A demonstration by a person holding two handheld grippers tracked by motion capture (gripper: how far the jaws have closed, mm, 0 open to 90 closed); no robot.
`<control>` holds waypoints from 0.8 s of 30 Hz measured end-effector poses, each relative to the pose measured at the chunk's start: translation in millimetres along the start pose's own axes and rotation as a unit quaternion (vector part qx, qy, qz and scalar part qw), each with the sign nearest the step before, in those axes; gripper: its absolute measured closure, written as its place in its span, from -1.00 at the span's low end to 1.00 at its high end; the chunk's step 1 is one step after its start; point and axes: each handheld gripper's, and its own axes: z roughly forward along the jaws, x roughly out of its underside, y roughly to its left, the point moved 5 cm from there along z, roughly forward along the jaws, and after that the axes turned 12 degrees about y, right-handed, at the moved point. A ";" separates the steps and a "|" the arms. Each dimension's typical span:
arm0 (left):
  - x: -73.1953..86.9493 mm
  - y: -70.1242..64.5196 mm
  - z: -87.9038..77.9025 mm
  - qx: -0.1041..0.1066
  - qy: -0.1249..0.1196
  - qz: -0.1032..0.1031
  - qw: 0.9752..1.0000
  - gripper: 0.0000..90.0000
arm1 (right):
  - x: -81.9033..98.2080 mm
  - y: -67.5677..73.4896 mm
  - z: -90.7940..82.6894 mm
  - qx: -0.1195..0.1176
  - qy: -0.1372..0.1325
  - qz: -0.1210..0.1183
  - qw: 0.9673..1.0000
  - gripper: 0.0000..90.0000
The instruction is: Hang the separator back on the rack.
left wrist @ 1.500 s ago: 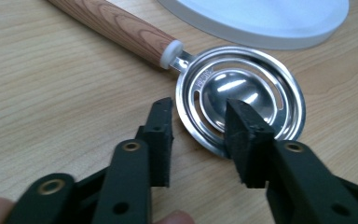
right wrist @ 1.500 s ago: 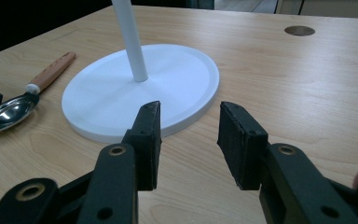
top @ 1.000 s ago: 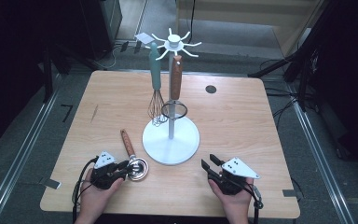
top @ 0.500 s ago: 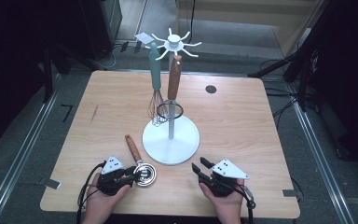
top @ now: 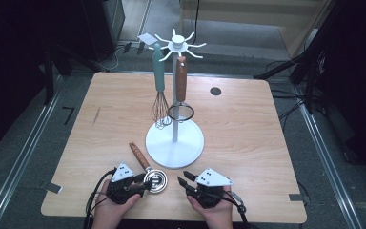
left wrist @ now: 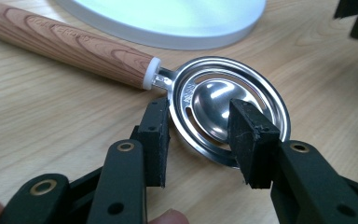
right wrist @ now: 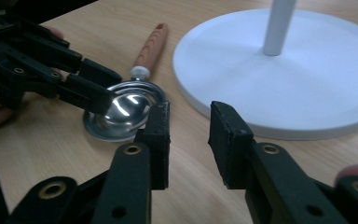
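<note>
A metal egg separator (top: pixel 155 181) with a wooden handle (top: pixel 138 154) lies on the table in front of the white utensil stand (top: pixel 175 143). My left gripper (top: pixel 143 184) is open at its round head (left wrist: pixel 205 93). One pad stands just outside the rim and the other over the bowl, neither pressing; the jaws have just been opening. My right gripper (top: pixel 185 177) is open a little to the right, pointing at the head (right wrist: pixel 121 109). Its jaws have just been closing with nothing between them (right wrist: pixel 189 135).
On the stand hang a teal-handled whisk (top: pixel 159 100) and a brown-handled wire strainer (top: pixel 180 88). The stand's wide base (right wrist: pixel 284 79) lies close behind both grippers. A small black disc (top: pixel 215 90) is set in the wooden table (top: pixel 252 138) at the far right.
My left hand slid right and the separator went with it. My right gripper moved left toward the separator's head, and its jaws narrowed. The left jaws parted.
</note>
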 end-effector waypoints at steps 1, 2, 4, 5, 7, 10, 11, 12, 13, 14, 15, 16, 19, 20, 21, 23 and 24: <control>0.1 -1.9 0.4 0.001 0.001 0.002 1.000 0.32 | 0.2 4.2 2.4 -0.007 0.004 0.000 1.000 0.61; 0.3 -4.7 1.1 0.001 0.002 0.003 1.000 0.31 | 0.2 6.5 4.2 -0.012 0.004 0.000 1.000 0.64; 0.5 -9.4 2.3 0.004 0.005 0.008 1.000 0.30 | 1.1 12.6 9.4 -0.020 0.012 -0.002 1.000 0.72; 0.5 -11.7 3.0 0.005 0.005 0.010 1.000 0.30 | 1.7 15.0 11.8 -0.022 0.016 -0.002 1.000 0.74; 0.7 -16.6 4.3 0.010 0.007 0.012 1.000 0.30 | 2.4 19.8 16.2 -0.027 0.020 -0.003 0.999 0.80; 1.3 -23.0 6.0 0.015 0.009 0.018 1.000 0.29 | 3.2 25.0 20.5 -0.029 0.031 -0.011 0.999 0.94; 1.3 -24.4 6.5 0.017 0.009 0.019 1.000 0.29 | 3.4 25.4 21.4 -0.025 0.036 -0.014 0.999 1.00; 1.5 -26.6 7.0 0.019 0.010 0.021 1.000 0.29 | 3.7 25.3 22.1 -0.025 0.040 -0.015 0.999 1.00; 1.7 -28.3 7.3 0.019 0.010 0.021 1.000 0.28 | 4.3 25.0 22.9 -0.028 0.043 -0.010 0.999 1.00; 1.7 -29.9 7.7 0.022 0.009 0.022 0.999 0.28 | 4.9 23.7 23.7 -0.025 0.047 -0.012 0.999 1.00; 1.8 -31.3 7.7 0.027 0.009 0.025 0.999 0.28 | 5.8 23.7 24.4 -0.026 0.053 -0.008 0.998 1.00; 1.6 -32.5 7.7 0.029 0.007 0.028 0.999 0.27 | 6.7 23.2 25.0 -0.026 0.057 -0.006 0.998 1.00; 0.8 -35.6 6.0 0.046 -0.002 0.032 0.998 0.28 | 8.6 23.4 27.8 -0.022 0.070 -0.009 0.997 1.00; 0.8 -35.5 5.6 0.049 -0.002 0.034 0.998 0.27 | 9.4 23.6 29.0 -0.019 0.074 -0.010 0.997 1.00; 1.0 -35.1 5.3 0.047 -0.002 0.034 0.998 0.26 | 10.7 23.6 29.8 -0.015 0.081 -0.011 0.996 1.00; 1.1 -32.5 3.9 0.049 -0.004 0.031 0.998 0.25 | 12.5 22.4 30.7 -0.016 0.086 -0.013 0.996 1.00; 0.7 -29.4 1.7 0.049 -0.009 0.026 0.998 0.24 | 12.7 22.1 30.4 -0.016 0.087 -0.013 0.996 1.00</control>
